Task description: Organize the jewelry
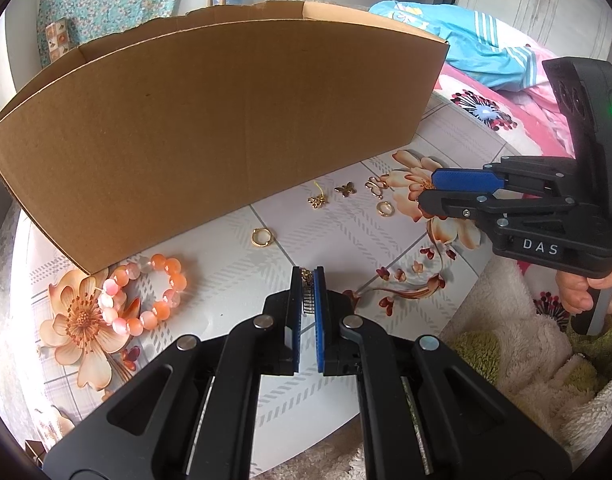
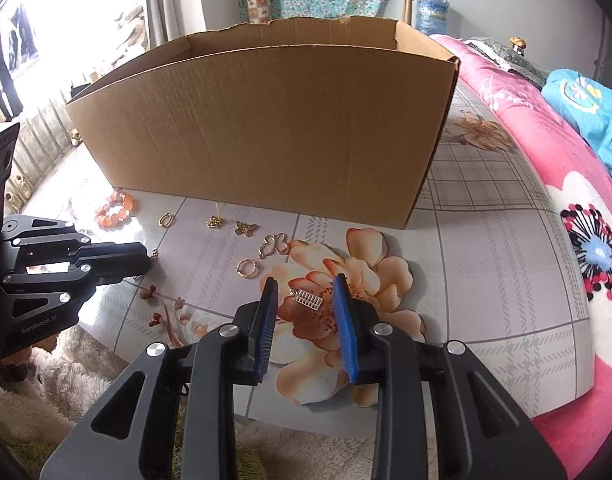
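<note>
My left gripper (image 1: 307, 280) is shut on a small gold charm (image 1: 307, 298) just above the flowered tabletop. My right gripper (image 2: 306, 280) stands open, and a small gold abacus-shaped charm (image 2: 308, 300) lies on the table between its blue pads, untouched. In front of the tall cardboard box (image 1: 226, 120) lie an orange bead bracelet (image 1: 146, 296), a gold ring (image 1: 261, 237), a flower charm (image 1: 317, 200), a butterfly charm (image 1: 345, 189), an outline butterfly pendant (image 1: 376, 186) and a second ring (image 1: 385, 208). The right gripper (image 1: 426, 191) comes in from the right there.
The open-topped box (image 2: 266, 120) walls off the back of the table. A pink flowered blanket (image 2: 566, 220) lies to the right, and a fluffy white cloth (image 1: 506, 340) lies at the table's near edge. A hand (image 1: 578, 296) holds the right gripper's handle.
</note>
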